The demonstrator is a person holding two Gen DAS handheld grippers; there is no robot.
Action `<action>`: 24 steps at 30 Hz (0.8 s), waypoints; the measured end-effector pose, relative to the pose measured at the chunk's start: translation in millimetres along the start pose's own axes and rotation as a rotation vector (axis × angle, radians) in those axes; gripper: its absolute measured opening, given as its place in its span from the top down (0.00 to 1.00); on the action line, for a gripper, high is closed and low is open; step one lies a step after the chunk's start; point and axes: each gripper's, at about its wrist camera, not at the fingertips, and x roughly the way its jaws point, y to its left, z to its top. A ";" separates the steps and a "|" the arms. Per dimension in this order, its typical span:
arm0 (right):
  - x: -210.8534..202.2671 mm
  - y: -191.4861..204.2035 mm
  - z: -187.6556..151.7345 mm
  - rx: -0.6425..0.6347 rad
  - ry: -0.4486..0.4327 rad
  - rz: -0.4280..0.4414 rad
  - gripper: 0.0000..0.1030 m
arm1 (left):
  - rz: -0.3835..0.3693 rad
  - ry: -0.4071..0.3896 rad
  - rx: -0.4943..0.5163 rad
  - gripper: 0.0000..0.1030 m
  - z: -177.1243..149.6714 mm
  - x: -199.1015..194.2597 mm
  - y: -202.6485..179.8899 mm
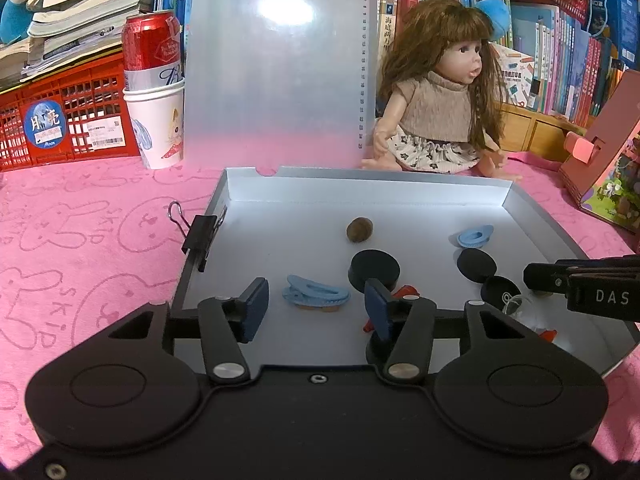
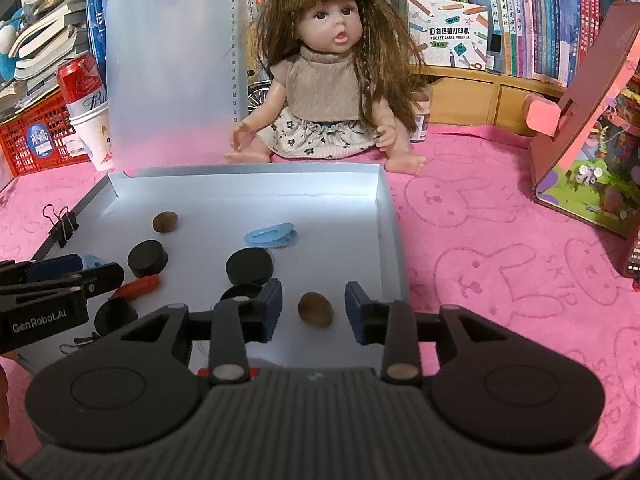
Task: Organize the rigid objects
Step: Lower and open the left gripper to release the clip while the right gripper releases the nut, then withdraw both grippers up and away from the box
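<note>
A shallow white box [image 1: 400,200] [image 2: 384,216] lies open on the pink cloth. In it lie a brown nut [image 1: 359,229] [image 2: 165,222], a blue hair clip [image 1: 316,295], a second blue clip [image 1: 474,237] [image 2: 271,235], several black pucks [image 1: 374,271] [image 2: 249,266] and a red piece [image 2: 138,286]. My left gripper [image 1: 316,310] is open over the box's near left, with the blue hair clip between its fingers. My right gripper [image 2: 314,309] is open around a second brown nut [image 2: 316,309] near the box's right wall.
A black binder clip [image 1: 199,236] grips the box's left wall. A doll [image 1: 436,92] [image 2: 332,76] sits behind the box beside a translucent sheet [image 1: 276,64]. A red can in a paper cup [image 1: 154,92], a red crate [image 1: 60,120] and a pink toy house [image 2: 592,128] stand around.
</note>
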 end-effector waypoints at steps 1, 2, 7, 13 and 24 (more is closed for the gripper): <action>-0.5 0.0 0.2 0.001 -0.002 -0.001 0.46 | 0.001 -0.001 0.000 0.47 0.2 -0.6 0.1; -1.0 -0.1 0.3 0.002 -0.004 -0.001 0.45 | 0.001 -0.002 -0.001 0.44 0.6 -1.2 0.3; -5.0 0.5 0.7 -0.002 -0.016 -0.005 0.36 | 0.002 -0.018 -0.002 0.32 0.7 -5.8 0.6; -10.7 3.8 1.9 -0.016 -0.035 -0.011 0.30 | 0.002 -0.028 0.000 0.29 1.5 -9.4 0.0; -17.9 4.5 2.4 -0.015 -0.056 -0.014 0.16 | 0.007 -0.043 0.014 0.24 2.6 -17.7 -0.8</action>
